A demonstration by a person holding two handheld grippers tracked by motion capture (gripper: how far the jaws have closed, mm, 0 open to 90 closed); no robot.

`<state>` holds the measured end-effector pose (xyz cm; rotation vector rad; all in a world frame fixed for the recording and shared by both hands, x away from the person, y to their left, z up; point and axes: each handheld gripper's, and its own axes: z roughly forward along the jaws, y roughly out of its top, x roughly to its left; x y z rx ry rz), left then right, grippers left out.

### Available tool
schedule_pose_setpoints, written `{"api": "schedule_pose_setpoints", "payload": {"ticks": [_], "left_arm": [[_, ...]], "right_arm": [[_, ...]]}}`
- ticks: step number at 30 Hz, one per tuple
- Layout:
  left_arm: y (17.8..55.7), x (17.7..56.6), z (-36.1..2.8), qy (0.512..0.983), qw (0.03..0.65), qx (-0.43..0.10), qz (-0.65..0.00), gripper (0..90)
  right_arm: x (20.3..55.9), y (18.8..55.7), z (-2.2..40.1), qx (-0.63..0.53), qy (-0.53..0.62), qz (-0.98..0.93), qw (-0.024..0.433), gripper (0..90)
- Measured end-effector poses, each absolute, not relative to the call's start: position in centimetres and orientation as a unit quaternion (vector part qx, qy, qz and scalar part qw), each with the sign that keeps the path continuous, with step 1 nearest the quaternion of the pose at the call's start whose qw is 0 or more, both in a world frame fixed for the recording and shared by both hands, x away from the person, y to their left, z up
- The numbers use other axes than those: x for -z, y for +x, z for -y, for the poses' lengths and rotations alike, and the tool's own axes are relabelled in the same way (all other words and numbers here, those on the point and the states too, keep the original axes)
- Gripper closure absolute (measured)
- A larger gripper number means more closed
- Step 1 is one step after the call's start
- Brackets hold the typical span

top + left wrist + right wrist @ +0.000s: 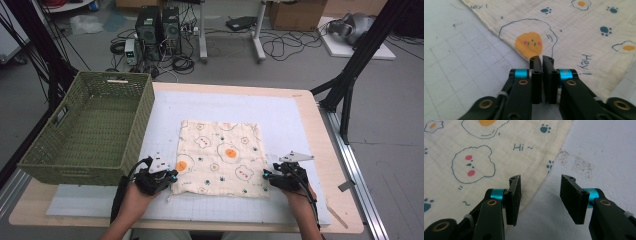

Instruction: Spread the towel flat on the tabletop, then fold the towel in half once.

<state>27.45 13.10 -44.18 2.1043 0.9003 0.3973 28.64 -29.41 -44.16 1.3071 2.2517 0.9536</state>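
Cloth (220, 157) lies between both tongs; left tongs (541, 60) nearly together at its edge; right tongs (540, 185) apart.

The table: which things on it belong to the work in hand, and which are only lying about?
In the work:
- printed cloth
- left gripper, jaws nearly together at the cloth's edge
- right gripper, jaws open over the cloth's edge

Lying about:
- green woven basket, beside the cloth
- computer towers and cables on the floor
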Motion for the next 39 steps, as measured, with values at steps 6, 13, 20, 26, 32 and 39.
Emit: {"api": "schedule_pose_setpoints", "payload": {"ticks": [6,13,20,26,32,39], "left_arm": [[29.1,43.3,-14.4,0.767,0.495,-0.149,-0.381,41.0],[31.0,42.2,-14.5,0.727,0.530,-0.174,-0.400,27.8],[31.0,42.4,-14.6,0.721,0.549,-0.180,-0.381,20.6],[31.0,42.5,-14.7,0.720,0.552,-0.182,-0.379,20.7],[31.0,42.5,-14.7,0.721,0.549,-0.186,-0.380,21.9],[31.6,42.3,-14.5,0.719,0.547,-0.182,-0.387,23.6]], "right_arm": [[42.9,28.6,29.7,-0.365,0.462,-0.780,0.211,43.5],[41.2,28.3,30.7,-0.399,0.444,-0.755,0.272,17.5],[41.0,27.9,30.8,-0.412,0.423,-0.755,0.284,12.0],[41.0,28.3,30.9,-0.424,0.430,-0.747,0.278,10.8],[41.2,28.4,31.1,-0.421,0.434,-0.747,0.275,10.8],[41.3,28.4,31.6,-0.423,0.443,-0.743,0.269,10.8]]}}
